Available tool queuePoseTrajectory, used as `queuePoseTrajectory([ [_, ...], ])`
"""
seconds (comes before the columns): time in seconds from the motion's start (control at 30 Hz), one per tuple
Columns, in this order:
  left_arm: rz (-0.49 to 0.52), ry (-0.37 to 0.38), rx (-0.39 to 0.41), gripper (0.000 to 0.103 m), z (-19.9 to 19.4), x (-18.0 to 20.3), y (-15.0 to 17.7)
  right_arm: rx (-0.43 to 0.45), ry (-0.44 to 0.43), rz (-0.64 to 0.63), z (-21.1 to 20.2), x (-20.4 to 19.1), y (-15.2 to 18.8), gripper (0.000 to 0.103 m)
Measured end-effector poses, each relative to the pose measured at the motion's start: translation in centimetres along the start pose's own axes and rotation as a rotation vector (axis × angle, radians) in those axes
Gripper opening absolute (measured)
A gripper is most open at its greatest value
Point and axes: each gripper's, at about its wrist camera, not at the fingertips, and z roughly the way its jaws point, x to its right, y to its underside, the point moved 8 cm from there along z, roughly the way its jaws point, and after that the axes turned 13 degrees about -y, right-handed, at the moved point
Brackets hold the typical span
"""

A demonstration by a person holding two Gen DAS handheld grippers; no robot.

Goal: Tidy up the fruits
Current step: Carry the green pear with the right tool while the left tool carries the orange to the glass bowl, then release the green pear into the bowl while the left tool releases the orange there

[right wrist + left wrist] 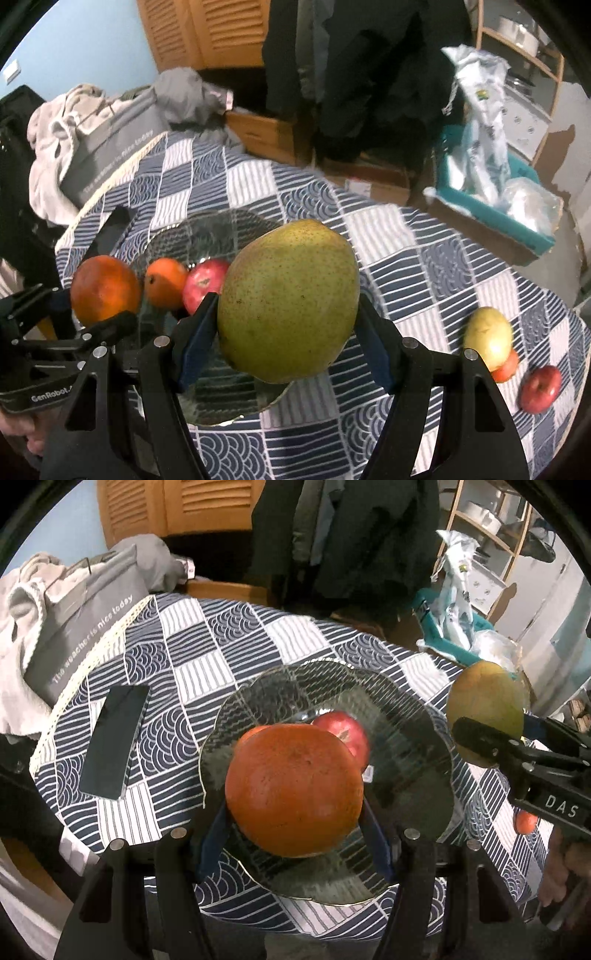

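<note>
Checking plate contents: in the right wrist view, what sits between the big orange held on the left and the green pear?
A small orange and a red apple, both on the glass plate, seen in the right wrist view.

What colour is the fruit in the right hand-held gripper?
Yellow-green with fine brown speckles, a pear; clearest in the right wrist view.

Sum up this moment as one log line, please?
left fingers: holding orange above glass plate | right fingers: holding pear | plate: tangerine, apple
</note>
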Motion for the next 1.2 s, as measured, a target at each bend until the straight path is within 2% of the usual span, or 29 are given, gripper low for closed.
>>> queuePoseTrajectory([
  [0.17,0.008,-0.026,-0.025,0.067,1.3,-0.4,0.6,-0.047,-0.001,-0.02,1.9,-0.5,0.6,0.072],
  [0.5,0.019,-0.02,-0.108,0.067,3.5,-0.1,2.0,-0.128,0.003,-0.039,4.4,-0.5,2.4,0.072],
  [0.87,0.051,-0.043,-0.172,0.068,4.9,0.1,3.0,-0.167,-0.006,-0.048,5.2,-0.8,3.1,0.072],
  [1.2,0.115,-0.068,-0.186,0.068,5.2,0.9,3.4,-0.194,-0.023,-0.036,5.6,-0.9,3.2,0.073],
])
